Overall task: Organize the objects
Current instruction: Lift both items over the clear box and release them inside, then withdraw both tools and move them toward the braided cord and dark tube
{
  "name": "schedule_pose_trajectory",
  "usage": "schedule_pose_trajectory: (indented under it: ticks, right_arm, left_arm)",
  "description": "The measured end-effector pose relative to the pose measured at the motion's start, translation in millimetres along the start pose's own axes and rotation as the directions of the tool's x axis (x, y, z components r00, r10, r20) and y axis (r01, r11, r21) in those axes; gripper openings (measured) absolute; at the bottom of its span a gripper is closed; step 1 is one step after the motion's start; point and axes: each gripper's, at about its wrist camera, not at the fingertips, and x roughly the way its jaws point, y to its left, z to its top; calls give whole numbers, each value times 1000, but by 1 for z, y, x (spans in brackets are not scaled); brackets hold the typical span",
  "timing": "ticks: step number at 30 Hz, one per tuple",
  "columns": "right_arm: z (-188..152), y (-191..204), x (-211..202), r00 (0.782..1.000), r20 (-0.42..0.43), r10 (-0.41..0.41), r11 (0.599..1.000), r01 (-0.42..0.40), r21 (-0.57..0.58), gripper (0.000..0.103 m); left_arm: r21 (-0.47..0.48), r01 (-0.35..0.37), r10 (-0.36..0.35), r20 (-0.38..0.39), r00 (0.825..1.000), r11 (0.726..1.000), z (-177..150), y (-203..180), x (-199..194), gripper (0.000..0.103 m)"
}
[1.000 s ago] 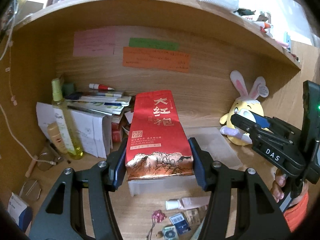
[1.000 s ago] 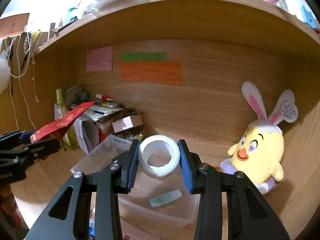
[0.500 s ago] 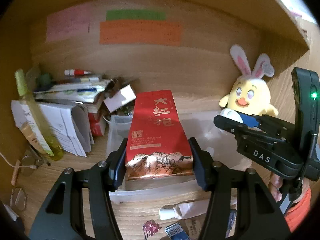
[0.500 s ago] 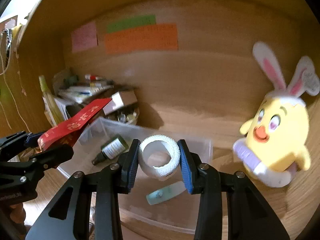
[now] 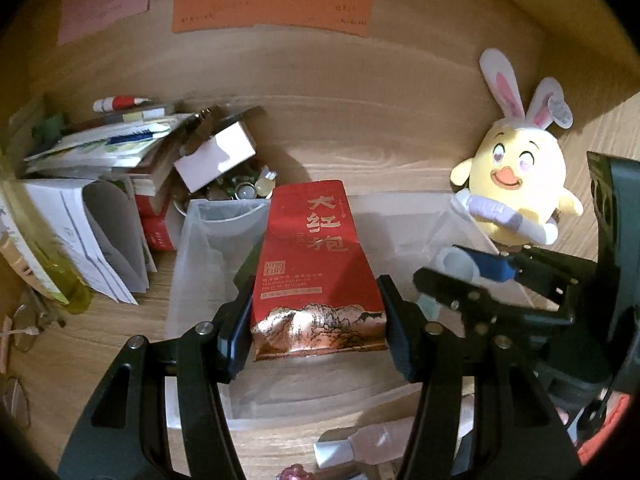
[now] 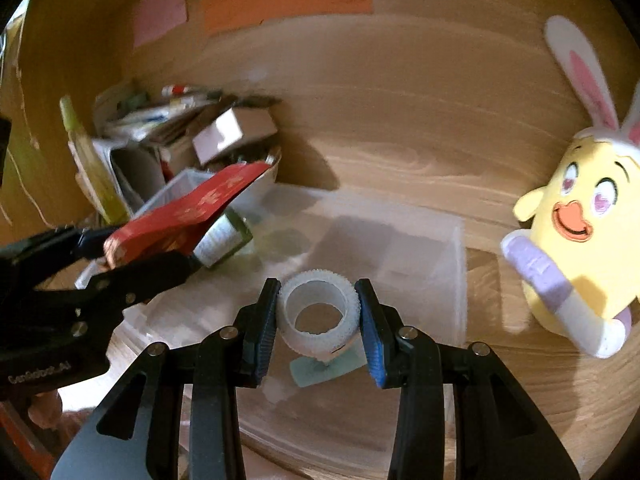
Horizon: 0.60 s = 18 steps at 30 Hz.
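Red tea packet (image 5: 316,276) pinched in left claw (image 5: 316,336), white tape roll (image 6: 318,312) pinched in right claw (image 6: 318,316)

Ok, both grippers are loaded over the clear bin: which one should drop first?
Probably the right gripper: its white tape roll hangs over bare bin floor. The left gripper holds the red tea pouch over the small bottle.

The left gripper (image 5: 316,334) fills the lower centre of its own view, pads pressed against a red packet (image 5: 316,272), while the right gripper (image 6: 318,320), at the lower centre of its view, clamps a white roll (image 6: 318,312), both pointing obliquely downward.
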Motion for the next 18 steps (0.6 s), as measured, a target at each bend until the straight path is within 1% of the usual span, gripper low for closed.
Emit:
schedule_pose_trajectory:
  ticks: [5, 13, 18]
  right_arm:
    - [-2, 6, 2, 1000, -7, -17, 999, 17, -32, 35]
    - [-3, 3, 8, 1000, -28, -15, 1000, 14, -9, 35]
    - [-2, 5, 6, 1000, -21, -17, 1000, 17, -14, 35]
  left_arm:
    - [0, -2, 2, -17, 1000, 1000, -1, 2, 8, 57]
    - [4, -5, 5, -50, 999, 1000, -4, 1, 15, 57]
    - [-3, 1, -1, -60, 998, 1000, -3, 3, 13, 57]
